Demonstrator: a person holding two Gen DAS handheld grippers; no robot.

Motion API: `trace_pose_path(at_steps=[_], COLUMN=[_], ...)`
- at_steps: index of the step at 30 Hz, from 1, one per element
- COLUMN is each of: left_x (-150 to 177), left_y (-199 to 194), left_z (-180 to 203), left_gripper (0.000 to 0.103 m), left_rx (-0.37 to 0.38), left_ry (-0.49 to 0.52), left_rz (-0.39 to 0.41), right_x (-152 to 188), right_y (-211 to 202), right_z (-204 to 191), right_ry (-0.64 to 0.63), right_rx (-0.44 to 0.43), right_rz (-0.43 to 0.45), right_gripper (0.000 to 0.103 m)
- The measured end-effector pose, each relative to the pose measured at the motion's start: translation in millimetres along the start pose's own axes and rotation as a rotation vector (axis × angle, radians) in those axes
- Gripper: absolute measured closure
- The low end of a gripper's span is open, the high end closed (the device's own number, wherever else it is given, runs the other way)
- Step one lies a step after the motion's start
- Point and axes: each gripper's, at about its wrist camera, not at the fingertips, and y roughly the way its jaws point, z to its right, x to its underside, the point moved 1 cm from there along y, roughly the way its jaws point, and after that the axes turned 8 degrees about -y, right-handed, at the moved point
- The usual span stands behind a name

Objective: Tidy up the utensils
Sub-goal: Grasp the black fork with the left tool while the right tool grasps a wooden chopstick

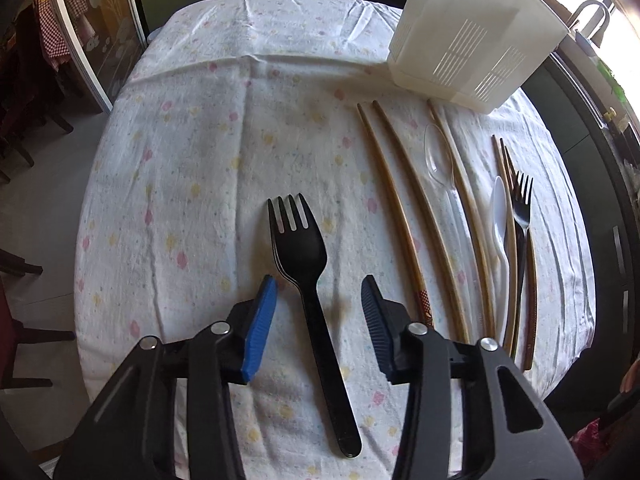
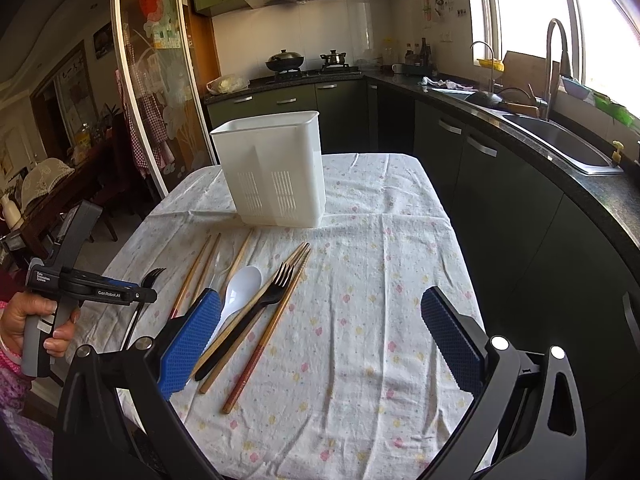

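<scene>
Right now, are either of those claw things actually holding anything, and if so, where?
Nothing is held. The left gripper is open astride the black fork handle without touching it; the right gripper is open over bare tablecloth.

left tongs (image 1: 318, 312): black frame, blue ribbed pads, silver screws | right tongs (image 2: 322, 338): same build

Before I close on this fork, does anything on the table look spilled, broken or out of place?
Nothing is spilled or broken. The white caddy stands upright. Only untidy spot: right of the black fork under the left gripper, a second fork and white spoon overlap loose chopsticks.
</scene>
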Motion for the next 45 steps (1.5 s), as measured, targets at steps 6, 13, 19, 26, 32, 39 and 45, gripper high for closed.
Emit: trace_pose_path(at_steps=[6,13,19,26,32,39,45], left_x=[-8.8,-11.0,-12.0,-11.4,-11.4,-11.4,-11.8], left_y=[5.0,5.2,-0.8,-10.6,-12.4,-14.6,-15.5], left_z=[2.9,1.6,3.1,6.9,4.5,7.8,10.7], left_gripper=[0.078,0.079,0.079,0.079,0.079,0.079,0.079], left_rx=[-0.048,-0.032,-0.008,0.015,0.027,0.037,0.040], left_ry=[-0.017,-0.029,-0.013,0.017,0.025,0.038,0.051], left_rz=[0.026,0.029,0.048,0.062,0.067,0.073,0.075], right_x=[-3.5,-16.7,-27.2,-20.5,-16.5,-19.3,-24.3], right_y=[3.3,18.9,70.3,129.9,153.3,179.1,192.1], right_z=[4.0,-0.7,-24.5,-26.6,-19.6,-17.0,-18.7], right_ry=[0.046,0.088,0.130,0.209,0.230,0.251,0.250], right_rx=[-0.023,-0.099,-0.240,-0.232,-0.199,-0.192,-0.205], right_rz=[-0.018,-0.083,-0.227,-0.373,-0.415,-0.440,-0.453], right_gripper=[0.004,0.004,0.004,0.034,0.051,0.054,0.058])
